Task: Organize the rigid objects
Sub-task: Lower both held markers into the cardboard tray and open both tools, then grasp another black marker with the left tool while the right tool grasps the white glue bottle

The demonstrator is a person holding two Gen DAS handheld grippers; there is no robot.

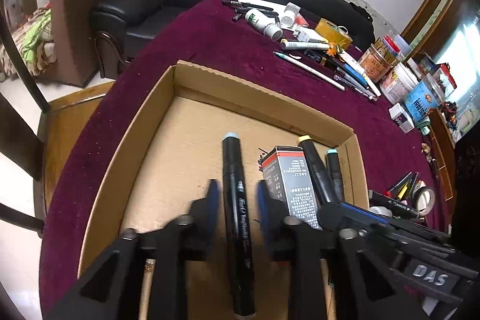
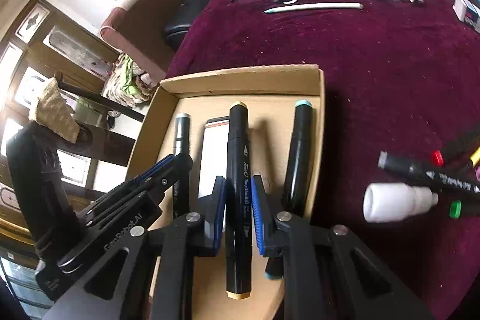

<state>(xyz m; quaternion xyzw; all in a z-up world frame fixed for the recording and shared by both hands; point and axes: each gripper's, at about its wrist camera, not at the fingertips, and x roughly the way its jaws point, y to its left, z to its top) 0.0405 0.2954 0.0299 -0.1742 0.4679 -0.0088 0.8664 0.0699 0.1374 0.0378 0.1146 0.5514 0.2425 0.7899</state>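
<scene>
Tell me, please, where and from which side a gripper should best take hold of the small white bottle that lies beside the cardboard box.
The white bottle lies on its side on the cloth, its narrow cap end under a grey-capped marker. Probably best to grip the wide round body, coming from above with the jaws across its width. That end is free; the cardboard box stands apart from it.

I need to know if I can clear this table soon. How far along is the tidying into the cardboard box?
Partly done. The cardboard box already holds a small carton and a teal-capped marker. In hand: the right gripper clamps a yellow-capped marker, and the left gripper stands open around a blue-capped marker. Left: the pens and bottles heaped across the cloth.
</scene>
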